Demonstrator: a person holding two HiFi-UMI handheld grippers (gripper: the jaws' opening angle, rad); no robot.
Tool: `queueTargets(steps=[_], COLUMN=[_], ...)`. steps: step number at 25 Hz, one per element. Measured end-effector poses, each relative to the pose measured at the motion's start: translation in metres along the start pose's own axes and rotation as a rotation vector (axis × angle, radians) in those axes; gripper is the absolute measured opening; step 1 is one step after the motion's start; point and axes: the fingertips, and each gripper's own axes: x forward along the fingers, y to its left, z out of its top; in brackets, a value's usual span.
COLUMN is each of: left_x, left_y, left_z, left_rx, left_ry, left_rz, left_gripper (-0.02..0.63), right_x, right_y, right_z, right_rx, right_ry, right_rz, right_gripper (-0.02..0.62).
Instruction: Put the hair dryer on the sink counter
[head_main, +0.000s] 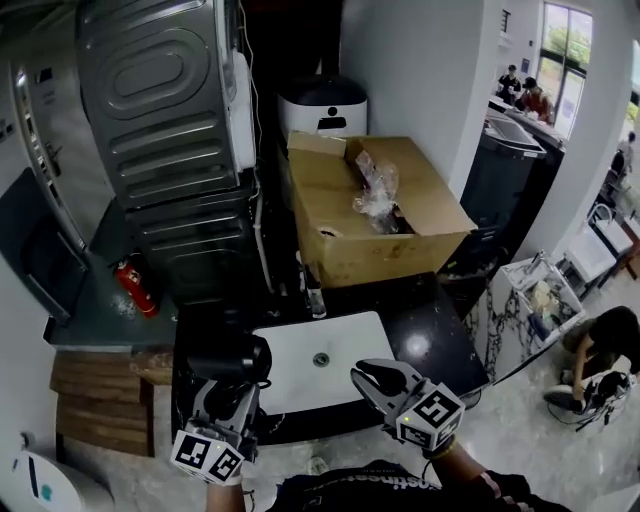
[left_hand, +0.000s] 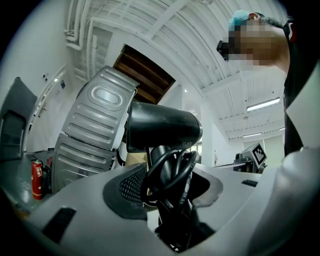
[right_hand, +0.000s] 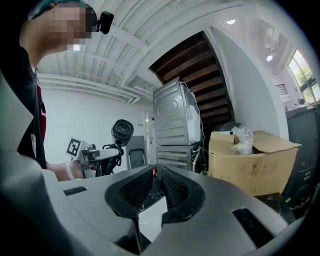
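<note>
Left gripper (left_hand: 167, 180) was clamped on the handle of the hair dryer (left_hand: 162, 131), with the looped cord (left_hand: 172, 170) caught between the jaws too. The barrel stood up above the jaws. The dryer was held in the air over the near left part of the sink counter (head_main: 430, 335), just left of the white basin (head_main: 350, 340), and wasn't set down yet.

Right gripper (right_hand: 156, 172) was near right of the basin. Its jaws stood a narrow slit apart with nothing between them.

Risks as I judged them:
- The grip was partly on cord rather than solid handle. The handle could twist or slip in the pads on the way down.
- It was top-heavy with the barrel up. Released upright, it would likely topple, so laying it on its side looked safer.
- The counter strip left of the basin looked narrow. Set too far right, it rolls into the basin; too near, it goes off the front edge.
- The cord loops could snag on a jaw at release and drag the dryer back.
- The right gripper was close enough to bump it if it moved in.

Counts:
- grippers: 2
- hair dryer: 1
- basin: 1
- cardboard box (head_main: 340, 250), far side: 1
- red fire extinguisher (head_main: 135, 285), far left: 1
</note>
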Motion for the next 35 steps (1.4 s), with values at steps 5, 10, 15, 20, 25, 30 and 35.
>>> queueTargets(steps=[5, 10, 15, 20, 25, 30, 35], left_x=[0.024, 0.05, 0.07, 0.089, 0.12, 0.151, 0.17], left_y=[0.013, 0.015, 0.019, 0.039, 0.073, 0.113, 0.164], left_z=[-0.007, -0.013, -0.021, -0.036, -0.07, -0.132, -0.192], left_rx=[-0.018, -0.023, -0.036, -0.028, -0.035, -0.028, -0.08], left_ry=[0.019, 0.028, 0.055, 0.101, 0.213, 0.403, 0.6], left_rz=[-0.025, -0.036, 0.002, 0.041, 0.046, -0.01, -0.018], left_gripper=[0.207, 0.207, 0.207, 0.207, 0.207, 0.207, 0.207], right_x=[0.014, 0.025, 0.034, 0.04, 0.043, 0.047, 0.053], right_y=[-0.014, -0.035, -0.056, -0.068, -0.083, -0.094, -0.097], right_z=[-0.004, -0.003, -0.001, 0.0, -0.004, -0.014, -0.029], right_rx=[0.008, 0.025, 0.033, 0.06, 0.083, 0.095, 0.121], right_ry=[0.029, 0.033, 0.025, 0.025, 0.023, 0.038, 0.062], right_rz=[-0.022, -0.008, 0.026, 0.057, 0.074, 0.079, 0.086], right_gripper=[0.077, 0.077, 0.077, 0.077, 0.077, 0.077, 0.077])
